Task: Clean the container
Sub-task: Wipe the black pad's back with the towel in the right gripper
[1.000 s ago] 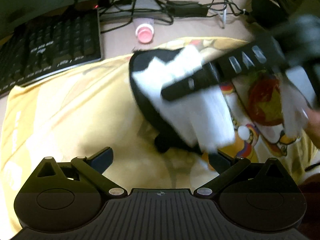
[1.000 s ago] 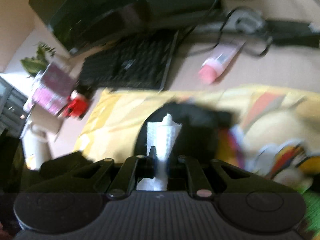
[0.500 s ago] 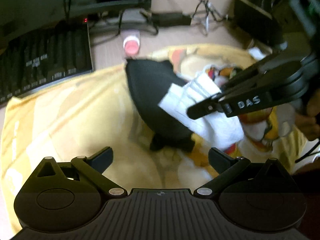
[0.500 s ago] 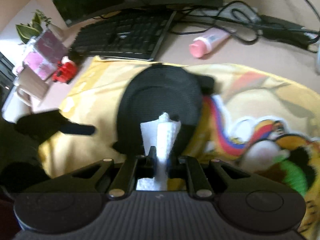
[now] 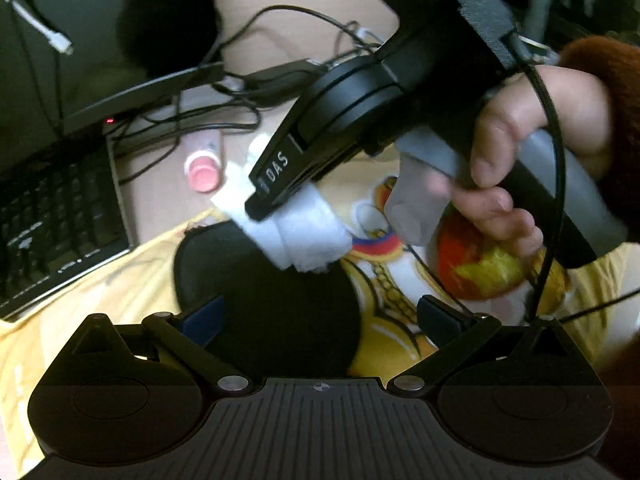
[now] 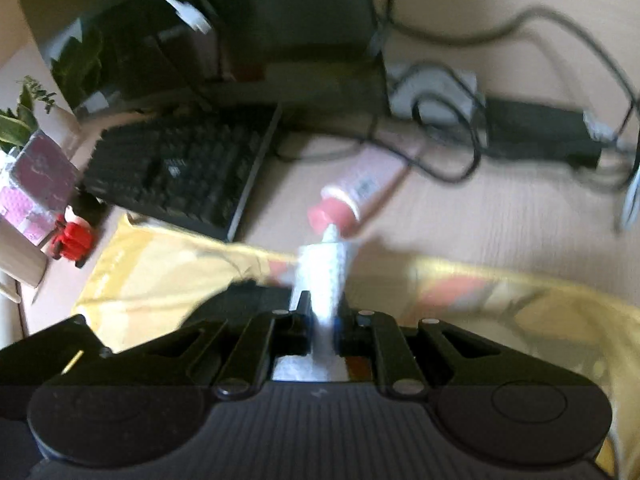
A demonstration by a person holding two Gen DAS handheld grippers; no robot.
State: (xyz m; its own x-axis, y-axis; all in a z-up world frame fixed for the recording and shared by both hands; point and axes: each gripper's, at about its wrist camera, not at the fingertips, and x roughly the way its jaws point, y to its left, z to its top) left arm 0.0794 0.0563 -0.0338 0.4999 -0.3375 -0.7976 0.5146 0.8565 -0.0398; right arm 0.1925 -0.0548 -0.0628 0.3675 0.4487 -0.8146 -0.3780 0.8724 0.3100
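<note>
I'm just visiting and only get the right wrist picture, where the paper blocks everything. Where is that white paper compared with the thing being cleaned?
Observer: In the left wrist view, the white tissue sits at the far rim of a black container, clamped in the right gripper.
Operator: Is the other tool holding that container steady?
Observer: No. The left gripper is open. The container lies between its fingers, and the right-hand finger is clear of it.

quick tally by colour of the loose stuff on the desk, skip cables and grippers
black: 2, container, keyboard
white: 1, tissue
pink: 1, tube
red: 1, toy
yellow: 1, cloth
total: 6
</note>
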